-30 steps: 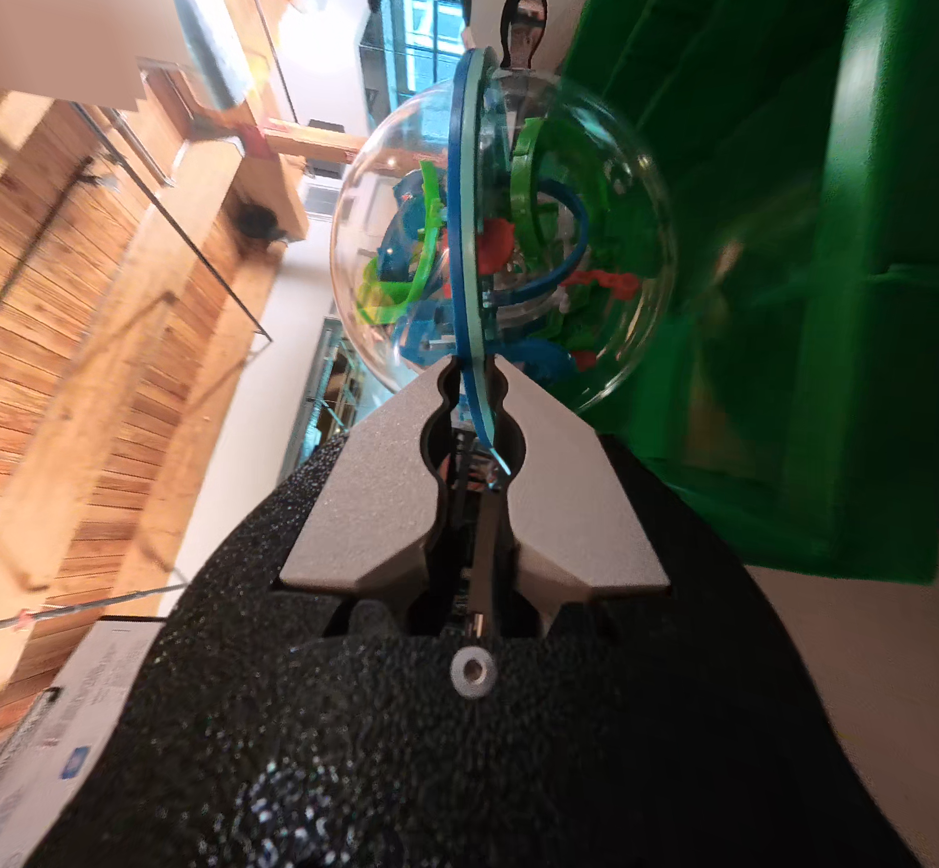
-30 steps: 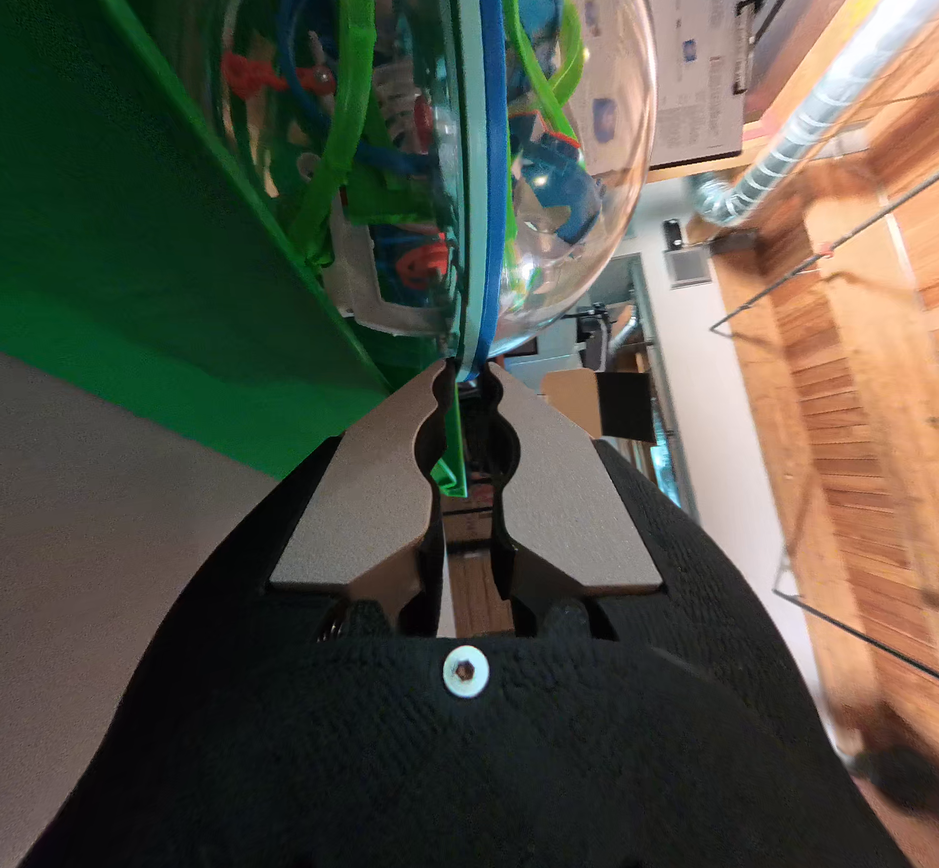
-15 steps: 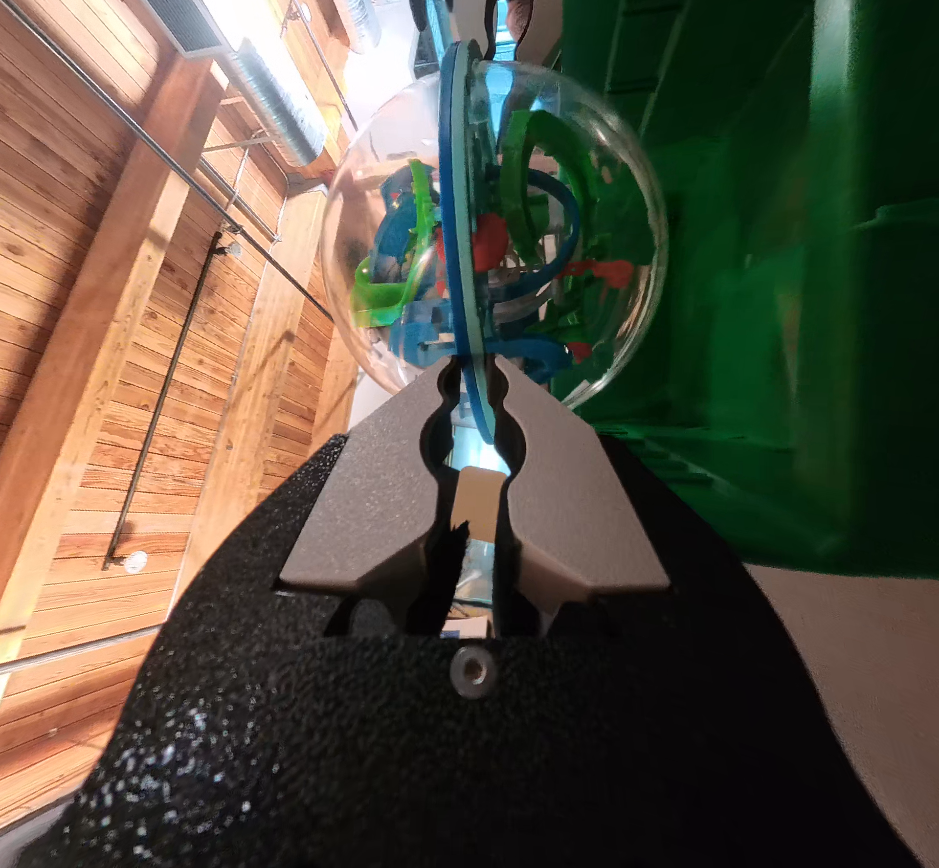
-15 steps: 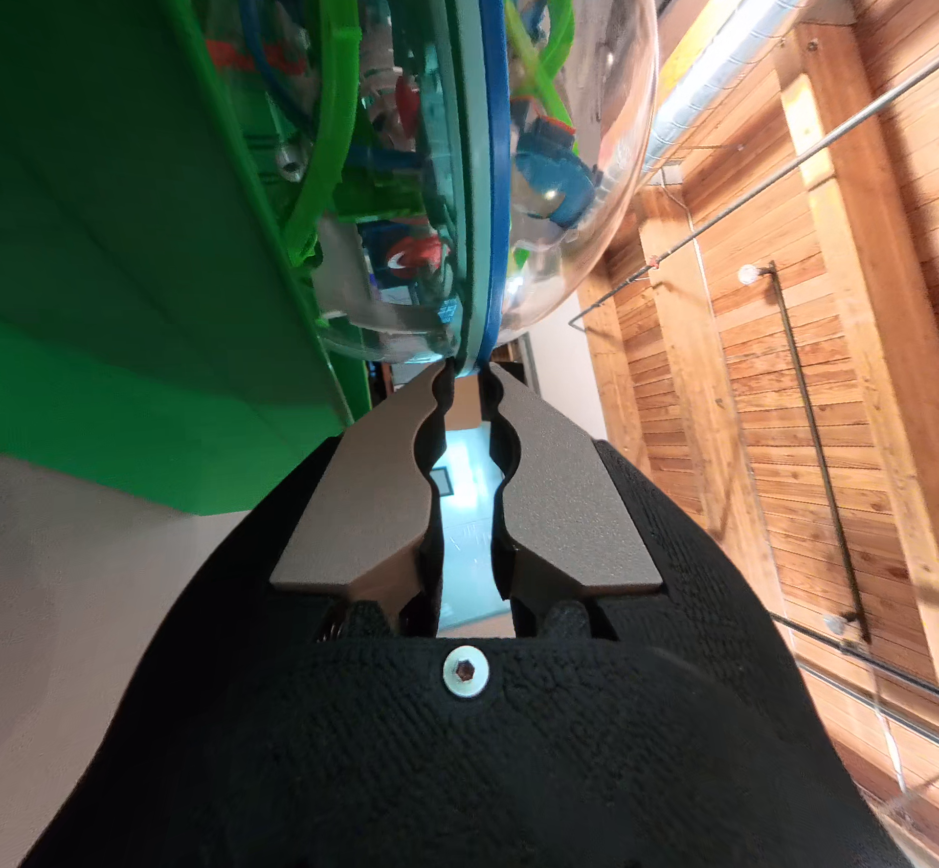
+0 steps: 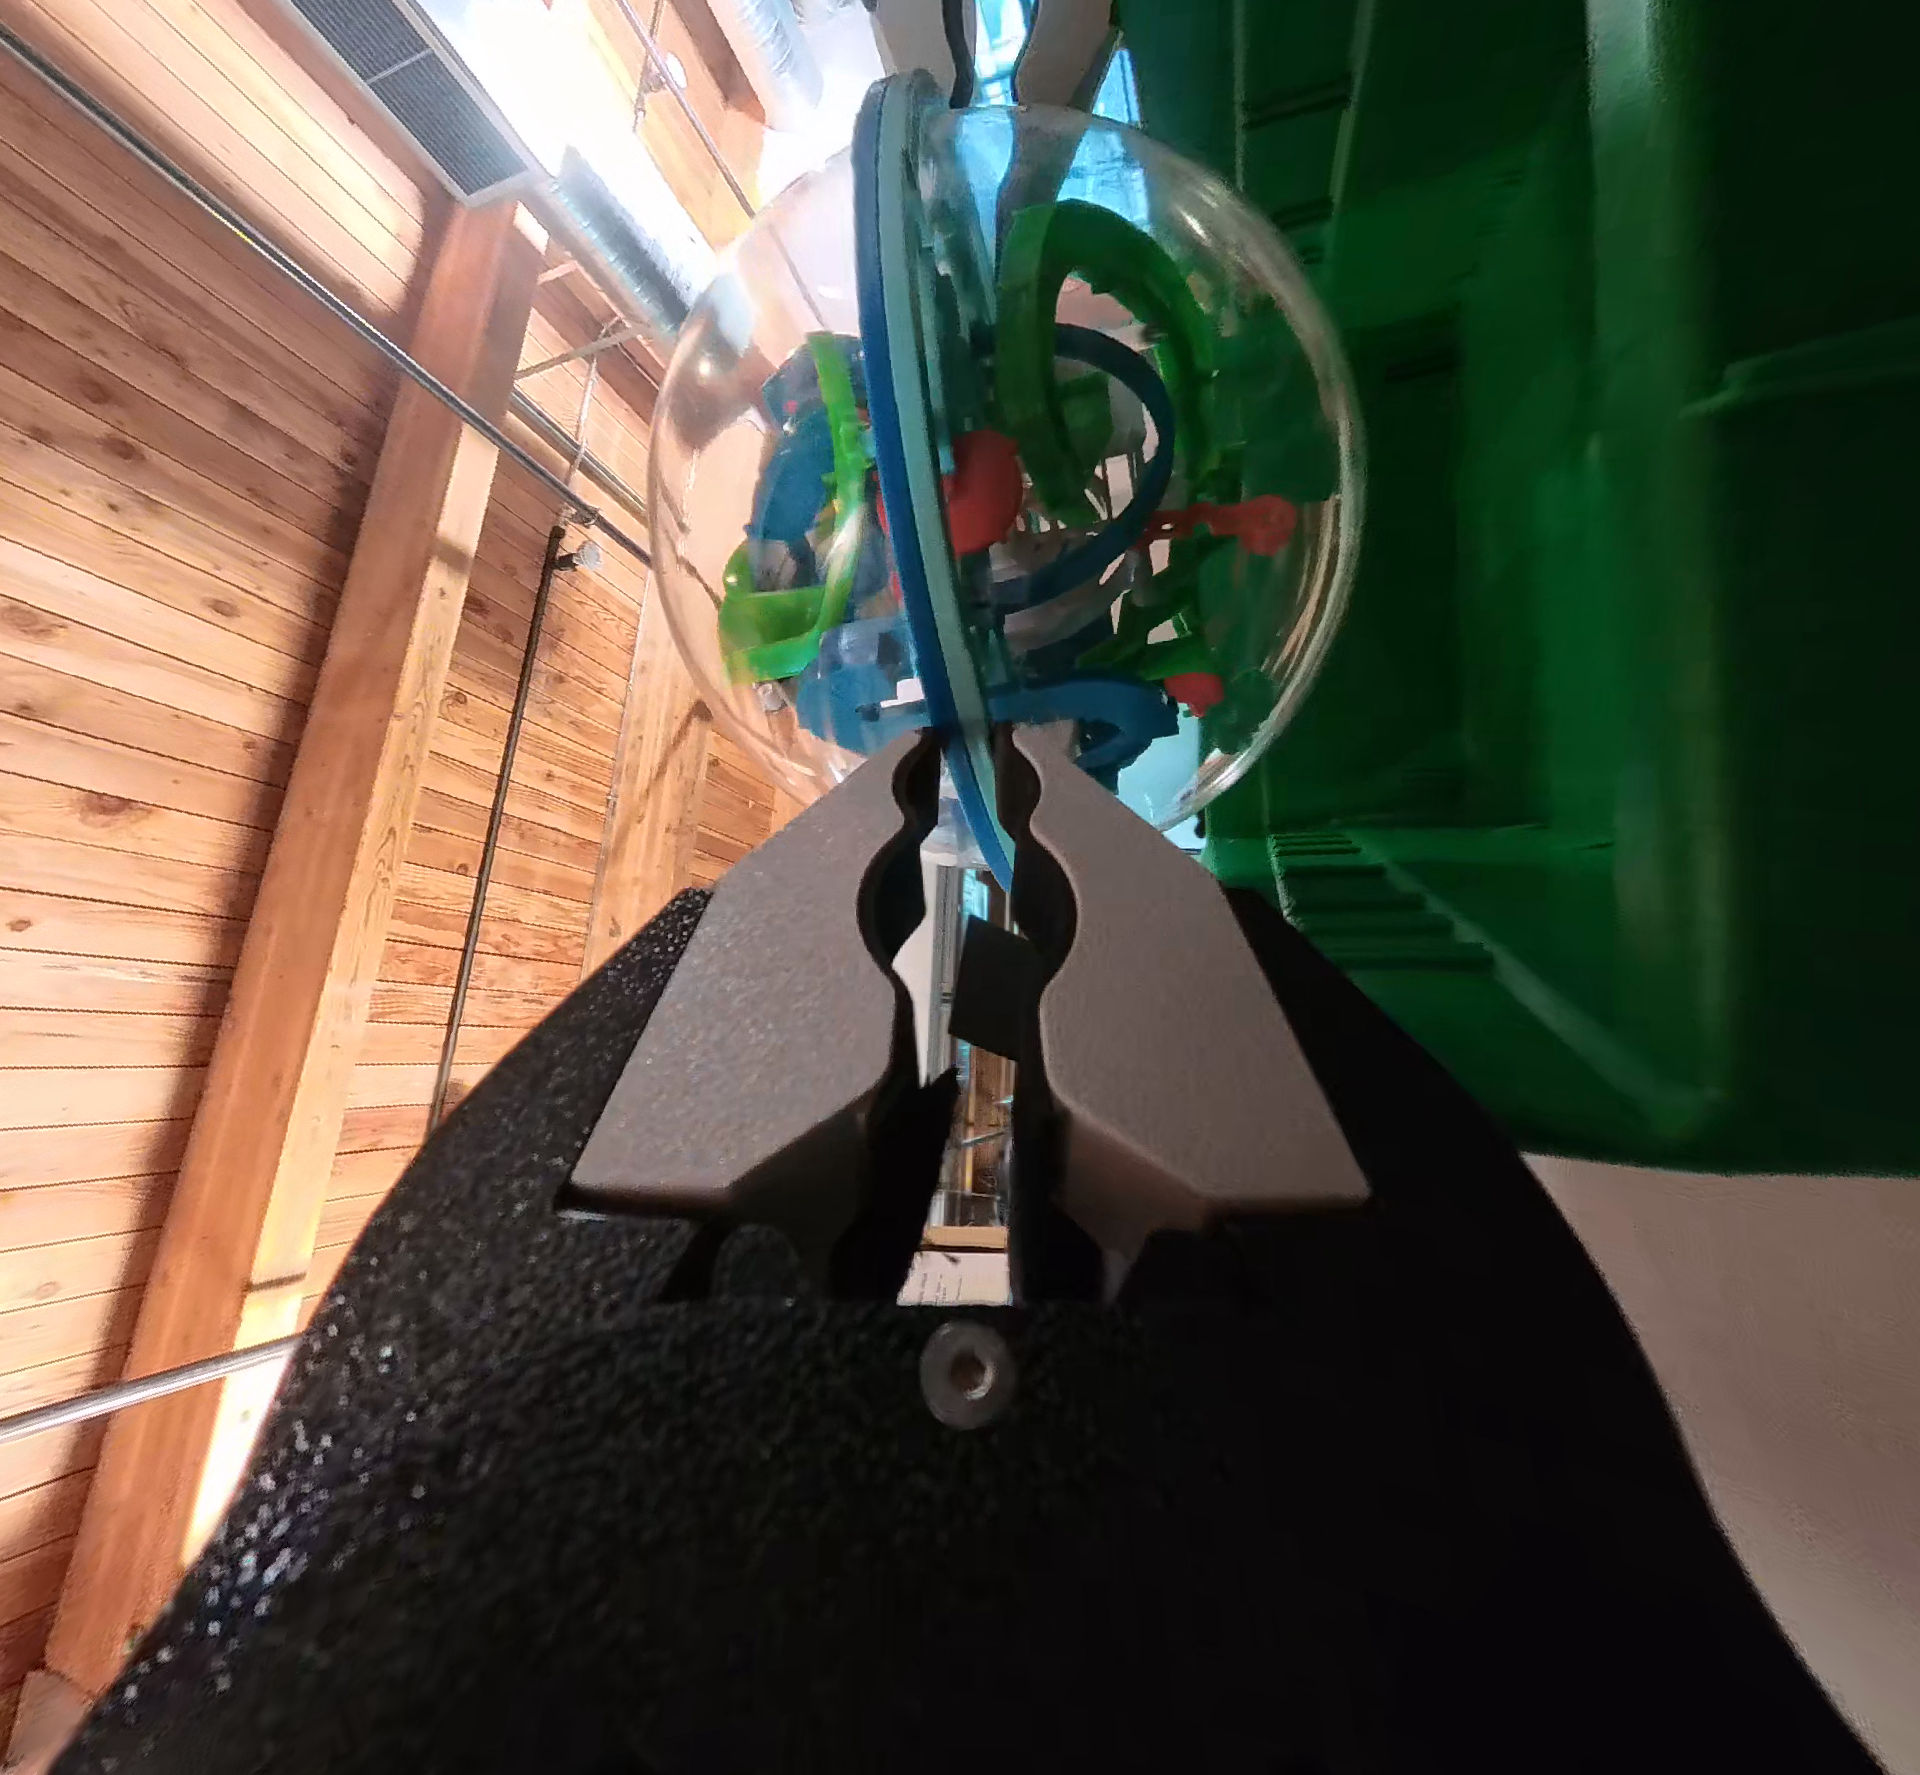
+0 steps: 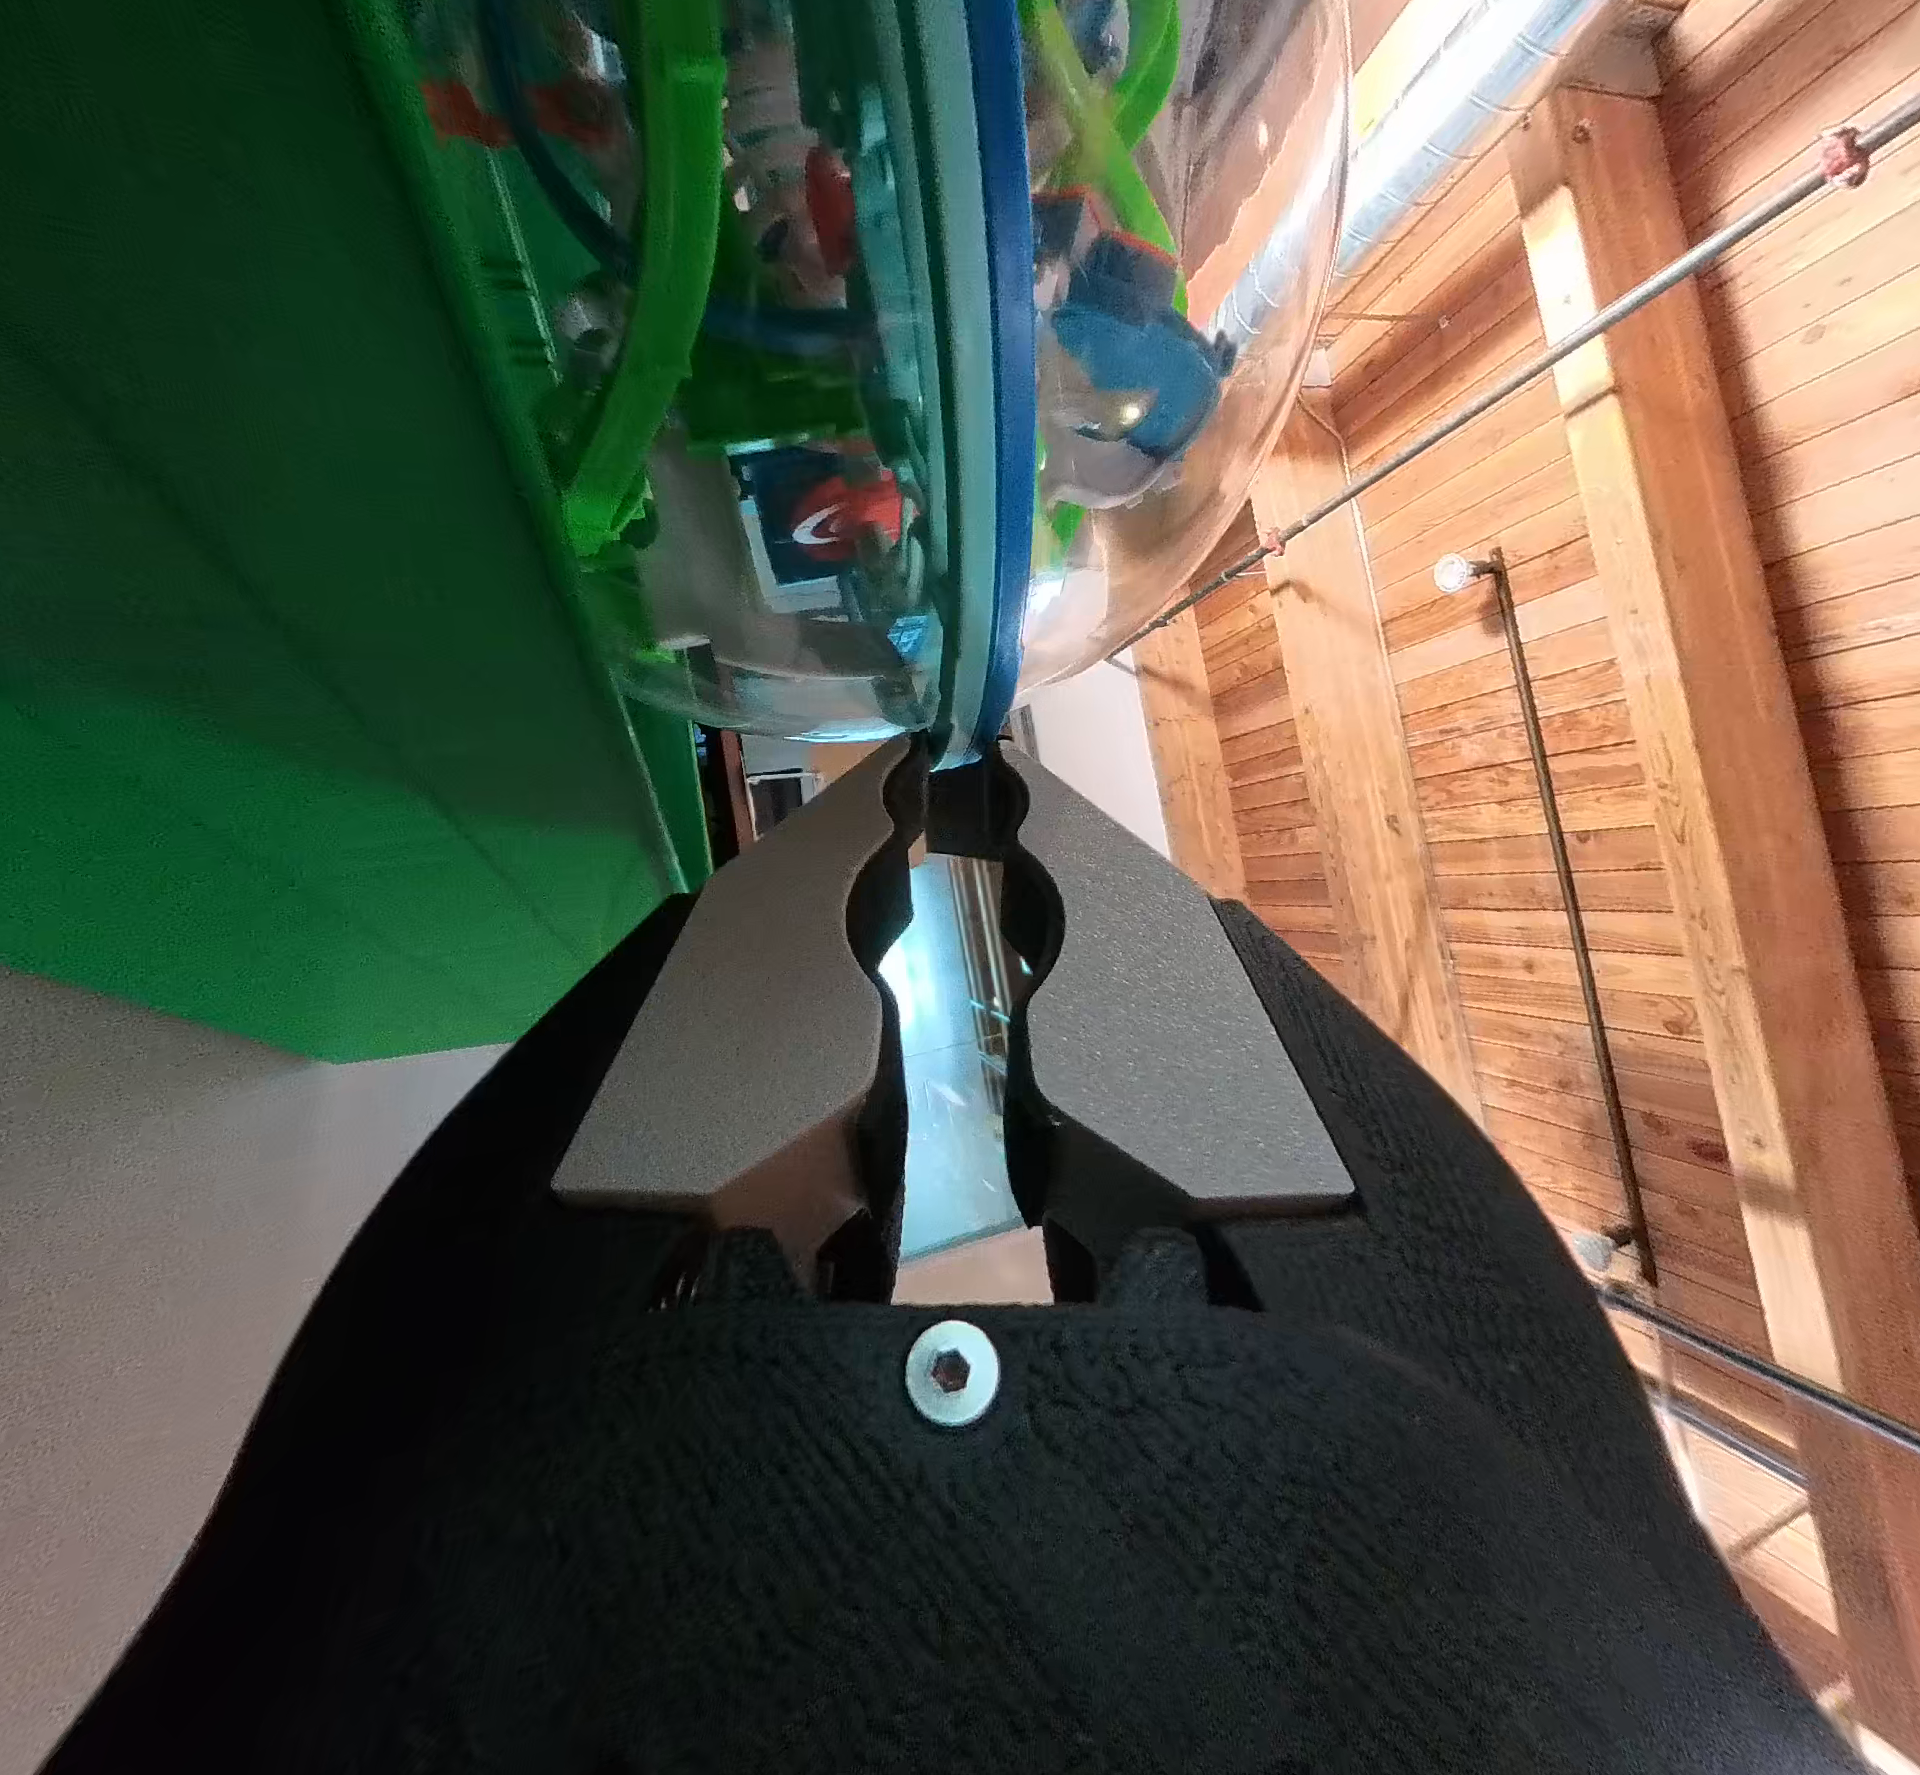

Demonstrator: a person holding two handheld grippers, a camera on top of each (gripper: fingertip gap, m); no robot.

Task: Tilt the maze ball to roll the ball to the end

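Since a second ago the view has swung from the window to the plank ceiling. The maze ball (image 5: 1039, 499), a rigid, slick, light-looking clear shell, hangs beside a green bin (image 5: 1662, 478); the left gripper (image 5: 971, 749) and right gripper (image 6: 961, 759) pinch its blue rim (image 5: 914, 478), the sensible hold. The bench (image 6: 156, 1206) lies alongside.
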